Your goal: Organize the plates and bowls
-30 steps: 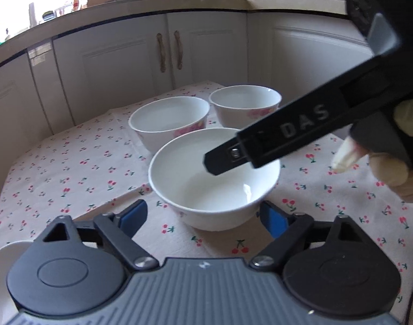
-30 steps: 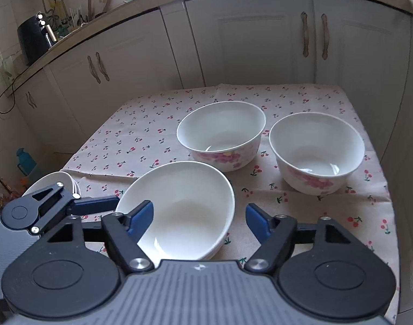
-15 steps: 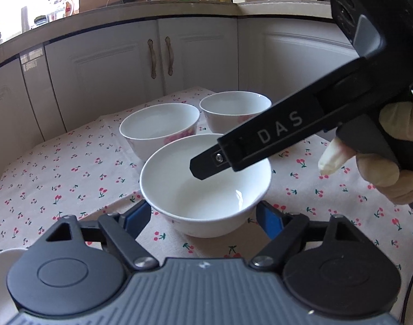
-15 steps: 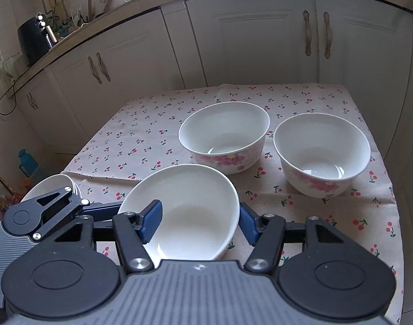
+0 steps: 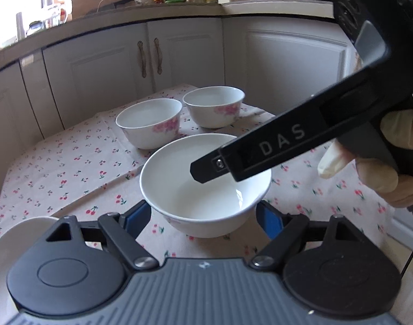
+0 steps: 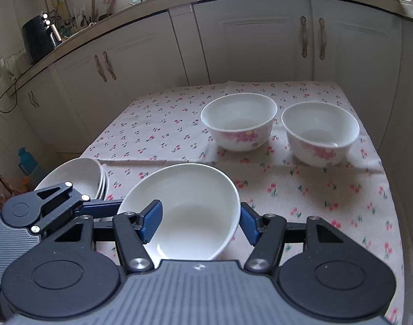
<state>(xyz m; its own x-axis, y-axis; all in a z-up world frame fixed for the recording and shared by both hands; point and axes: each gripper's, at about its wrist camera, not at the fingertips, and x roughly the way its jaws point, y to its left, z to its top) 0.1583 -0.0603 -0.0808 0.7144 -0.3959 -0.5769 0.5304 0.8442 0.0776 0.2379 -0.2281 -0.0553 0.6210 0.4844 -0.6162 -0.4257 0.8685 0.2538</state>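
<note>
A plain white bowl (image 5: pixel 184 197) is tilted and looks raised just above the cherry-print tablecloth (image 6: pixel 157 130), with both grippers on it. My left gripper (image 5: pixel 205 218) straddles it from outside, a blue pad against each side of its wall. My right gripper (image 6: pixel 199 222) has its left pad inside the bowl (image 6: pixel 195 195) and its right pad outside the rim; its jaws are opening slightly while the pads still touch the bowl. The right gripper's long black finger (image 5: pixel 260 149) reaches over the bowl's hollow. The left gripper (image 6: pixel 44 208) shows at the bowl's left in the right wrist view.
Two white bowls with pink flowers (image 6: pixel 239 122) (image 6: pixel 320 132) stand side by side at the table's far end. A stack of white dishes (image 6: pixel 76 173) sits at the near left corner. White kitchen cabinets (image 6: pixel 249 43) surround the table. A gloved hand (image 5: pixel 390 178) holds the right gripper.
The right gripper's pads closed in onto the bowl, and the left pads narrowed a little. Both grippers then drew back together with the bowl, away from the two flowered bowls.
</note>
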